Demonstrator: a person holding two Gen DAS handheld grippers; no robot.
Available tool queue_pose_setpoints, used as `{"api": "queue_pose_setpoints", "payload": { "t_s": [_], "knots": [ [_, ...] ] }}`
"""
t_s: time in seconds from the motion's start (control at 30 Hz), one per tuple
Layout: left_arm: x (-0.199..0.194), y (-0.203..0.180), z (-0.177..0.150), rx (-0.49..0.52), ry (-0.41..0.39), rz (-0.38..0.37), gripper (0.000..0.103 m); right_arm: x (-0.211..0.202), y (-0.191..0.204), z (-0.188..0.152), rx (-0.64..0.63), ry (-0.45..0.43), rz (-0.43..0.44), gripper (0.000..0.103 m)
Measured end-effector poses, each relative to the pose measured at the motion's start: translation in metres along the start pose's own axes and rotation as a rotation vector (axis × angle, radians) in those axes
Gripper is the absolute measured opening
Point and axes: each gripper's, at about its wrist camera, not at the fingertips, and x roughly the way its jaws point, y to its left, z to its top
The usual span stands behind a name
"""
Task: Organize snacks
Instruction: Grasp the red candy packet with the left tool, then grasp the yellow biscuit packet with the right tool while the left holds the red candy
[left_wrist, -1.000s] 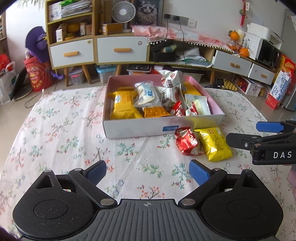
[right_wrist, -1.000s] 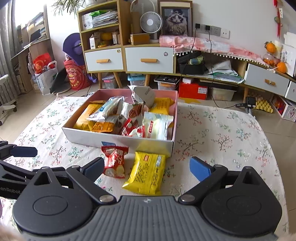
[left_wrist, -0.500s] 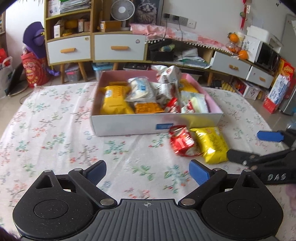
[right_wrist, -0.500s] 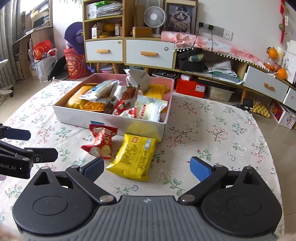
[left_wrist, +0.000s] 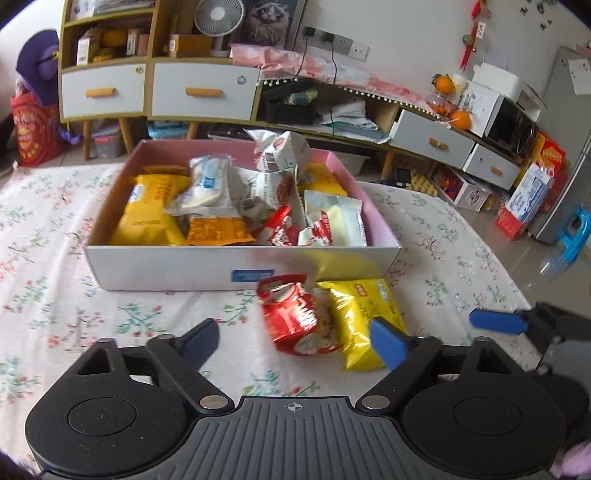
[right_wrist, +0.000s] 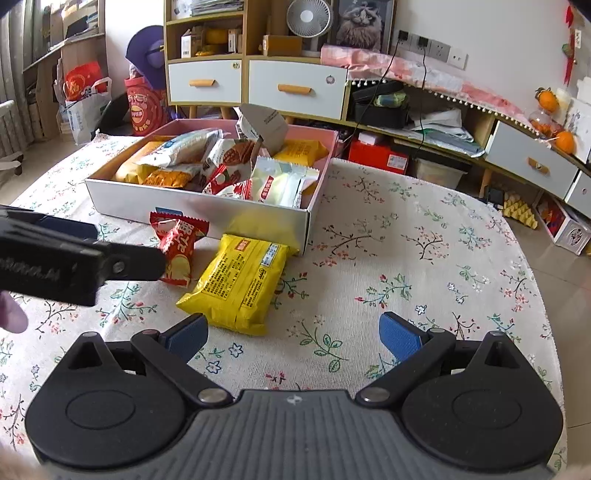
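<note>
Grippers both tilt down over the tabletop (right_wrist: 406, 236); left gripper (left_wrist: 291, 341) jaws are closing around the red snack (left_wrist: 295, 317) without touching, right gripper (right_wrist: 291, 334) spread empty beside the yellow packet (right_wrist: 240, 280) before the box (left_wrist: 240, 264).

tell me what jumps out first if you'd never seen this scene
A pink-lined white cardboard box heaped with wrapped snacks sits mid-table on the floral tablecloth. Just in front of it lie two strays: a crinkled red snack packet and a bright yellow snack pack beside it. The left tongs are closing near the red packet, nothing gripped.
</note>
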Motion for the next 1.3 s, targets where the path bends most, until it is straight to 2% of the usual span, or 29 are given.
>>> {"api": "queue_pose_setpoints", "payload": {
  "t_s": [0.03,0.13,0.33,0.7,1.03,1.2,1.3],
  "knots": [
    [0.003,0.0,0.0,-0.008,0.004,-0.002,0.073,0.001,0.0,0.0,0.0,0.003,0.003,0.099],
    [0.011,0.0,0.0,-0.022,0.021,0.003,0.057,0.004,0.002,-0.001,-0.004,0.01,0.017,0.099],
    [0.021,0.001,0.0,-0.021,0.046,0.02,0.033,0.008,0.009,-0.001,-0.016,0.018,0.042,0.099],
    [0.007,0.026,-0.001,0.023,0.055,0.108,0.03,0.018,0.016,0.001,0.021,0.037,0.057,0.098],
    [-0.009,0.05,-0.006,0.022,0.063,0.126,0.03,0.025,0.026,0.01,0.055,0.045,0.07,0.098],
    [-0.014,0.058,-0.008,0.021,0.067,0.123,0.03,0.025,0.038,0.014,0.058,0.06,0.118,0.098],
    [-0.017,0.063,-0.009,0.013,0.07,0.126,0.03,0.026,0.043,0.016,0.059,0.067,0.118,0.098]
  ]
}}
